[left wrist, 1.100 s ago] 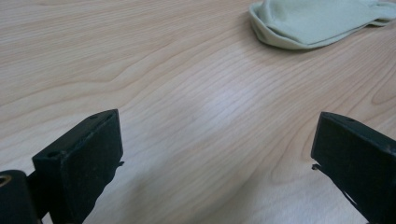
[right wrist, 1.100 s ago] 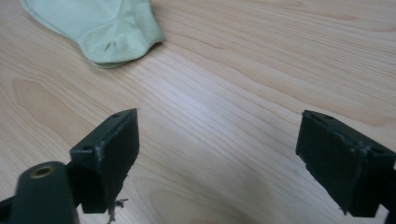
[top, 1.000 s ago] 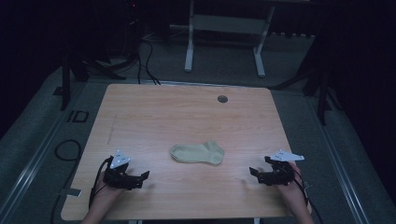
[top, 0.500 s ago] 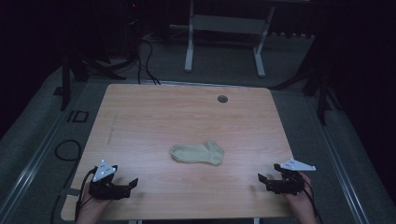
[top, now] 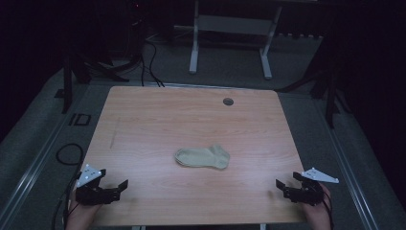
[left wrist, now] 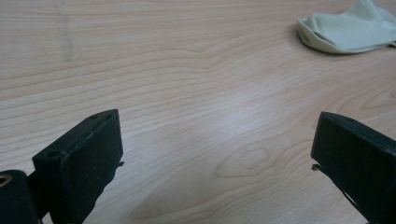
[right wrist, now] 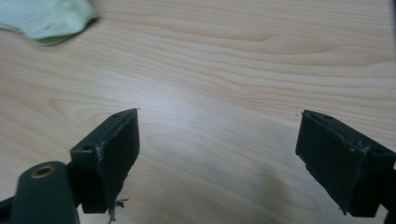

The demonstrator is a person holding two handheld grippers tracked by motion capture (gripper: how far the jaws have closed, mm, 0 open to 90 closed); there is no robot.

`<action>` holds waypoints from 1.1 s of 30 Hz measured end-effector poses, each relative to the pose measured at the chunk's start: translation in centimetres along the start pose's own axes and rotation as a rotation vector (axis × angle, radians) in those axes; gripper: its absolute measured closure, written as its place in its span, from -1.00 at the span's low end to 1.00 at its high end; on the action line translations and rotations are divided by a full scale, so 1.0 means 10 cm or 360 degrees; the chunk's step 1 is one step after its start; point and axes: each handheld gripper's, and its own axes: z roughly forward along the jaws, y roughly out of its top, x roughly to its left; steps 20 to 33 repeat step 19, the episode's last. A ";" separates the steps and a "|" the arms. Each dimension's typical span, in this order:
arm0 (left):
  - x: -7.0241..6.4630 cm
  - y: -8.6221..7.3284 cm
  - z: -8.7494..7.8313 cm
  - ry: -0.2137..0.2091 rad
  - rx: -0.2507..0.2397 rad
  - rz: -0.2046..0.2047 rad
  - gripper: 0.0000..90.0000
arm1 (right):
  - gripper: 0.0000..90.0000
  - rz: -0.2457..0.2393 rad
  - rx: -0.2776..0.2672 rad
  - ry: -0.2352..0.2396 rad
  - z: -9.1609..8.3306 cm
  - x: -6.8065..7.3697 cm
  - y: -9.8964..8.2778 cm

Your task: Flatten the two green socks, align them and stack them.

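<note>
I hold the left gripper (top: 119, 188) and right gripper (top: 282, 187) spread wide at the frame's lower corners, leaving the sock (top: 202, 157) clear at desk (top: 143, 124) centre for reaching.

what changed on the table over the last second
Both grippers pulled back toward the person and outward. The left gripper went to the near left corner of the table, the right gripper to the near right edge. Both stand open and hold nothing. The sock lies flat mid-table where it was, untouched, and the round grommet at the far edge is unchanged.
</note>
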 end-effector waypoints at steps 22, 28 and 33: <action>0.03 -0.14 0.00 0.0043 -0.0094 -0.0086 -0.95 | -0.70 0.0008 -0.0055 -0.0144 0.08 -0.05 0.01; 0.03 -0.14 0.00 0.0043 -0.0094 -0.0086 -0.95 | -0.70 0.0008 -0.0055 -0.0144 0.08 -0.05 0.01; 0.03 -0.14 0.00 0.0043 -0.0094 -0.0086 -0.95 | -0.70 0.0008 -0.0055 -0.0144 0.08 -0.05 0.01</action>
